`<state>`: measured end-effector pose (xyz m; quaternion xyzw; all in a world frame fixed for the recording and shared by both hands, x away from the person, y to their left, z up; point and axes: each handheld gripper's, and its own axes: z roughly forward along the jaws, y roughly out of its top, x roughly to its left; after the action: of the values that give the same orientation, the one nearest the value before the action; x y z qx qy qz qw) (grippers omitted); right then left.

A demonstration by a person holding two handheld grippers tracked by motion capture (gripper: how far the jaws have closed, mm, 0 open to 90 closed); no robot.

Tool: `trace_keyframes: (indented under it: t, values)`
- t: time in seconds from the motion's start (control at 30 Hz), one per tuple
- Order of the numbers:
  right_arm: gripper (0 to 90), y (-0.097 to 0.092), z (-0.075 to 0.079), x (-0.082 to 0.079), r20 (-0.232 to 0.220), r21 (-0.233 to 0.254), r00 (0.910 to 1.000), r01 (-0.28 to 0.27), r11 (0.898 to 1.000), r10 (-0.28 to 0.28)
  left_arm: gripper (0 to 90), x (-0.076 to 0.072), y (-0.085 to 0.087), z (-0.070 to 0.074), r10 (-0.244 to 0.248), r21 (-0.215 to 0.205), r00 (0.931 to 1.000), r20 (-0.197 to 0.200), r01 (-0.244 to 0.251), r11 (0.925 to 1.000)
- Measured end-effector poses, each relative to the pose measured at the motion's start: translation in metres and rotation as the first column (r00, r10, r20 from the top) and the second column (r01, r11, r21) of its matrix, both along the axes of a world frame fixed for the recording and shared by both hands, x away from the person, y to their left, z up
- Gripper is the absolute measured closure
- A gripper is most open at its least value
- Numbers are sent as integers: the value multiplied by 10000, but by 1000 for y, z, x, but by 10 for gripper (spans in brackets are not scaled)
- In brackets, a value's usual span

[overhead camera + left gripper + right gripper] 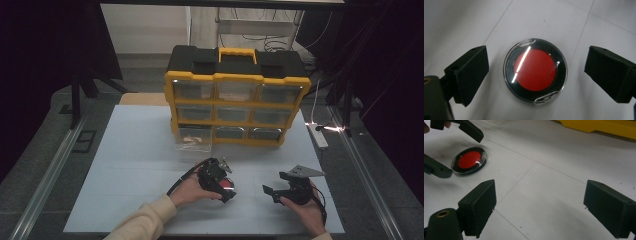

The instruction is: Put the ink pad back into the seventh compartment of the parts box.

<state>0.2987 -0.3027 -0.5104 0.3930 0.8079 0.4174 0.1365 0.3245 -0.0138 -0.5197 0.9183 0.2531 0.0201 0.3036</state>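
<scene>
On the near half of the white table (130,150), the person's left hand (192,190) reaches in from the bottom left, sleeve to the wrist, and holds the left gripper (227,192) tipped steeply downward over a round compact (228,184) with a red centre, black ring and clear lid. In the left gripper view the compact (535,70) lies flat on the table between the two black jaws, which stand wide on either side of it with a clear gap on each, touching nothing.

The right hand (305,207) comes in from the bottom right and holds the right gripper (271,194) low and roughly level, pointing left toward the other hand, its grey three-cornered plate on top. Its jaws are also spread wide with bare table between them. In the right gripper view the compact (469,160) sits to the far left, flanked by the left gripper (454,148).

At the far side of the table stands a yellow and black drawer organizer (236,95), its bottom-left clear drawer (194,138) pulled out.
</scene>
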Motion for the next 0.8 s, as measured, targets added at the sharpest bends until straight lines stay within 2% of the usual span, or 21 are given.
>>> trace_keyframes:
  t: [0.33, 0.5, 0.57, 0.67, 0.8]
  values:
    - [113, 0, 0, 0, 4, -12, 10000, 1, 10000, -1, 72, -1, -5, -4, -138, 482, 9999, 10, 138, 9987]
    - [113, 0, 0, 0, -4, -40, 10000, -11, 10000, 11, 89, -2, -7, -4, -120, 669, 9997, 201, 107, 9977]
    - [113, 0, 0, 0, 4, -27, 10000, -3, 10000, 3, 123, -4, -8, -4, -116, 838, 9991, 410, 81, 9964]
    - [112, 0, 0, 0, 20, -42, 10000, 16, 10000, -16, 163, -5, -8, -3, -143, 839, 9990, 432, 106, 9964]
    - [113, 0, 0, 0, 19, -23, 10000, 7, 10000, -7, 292, -6, -6, 0, -142, 797, 9984, 539, 98, 9968]
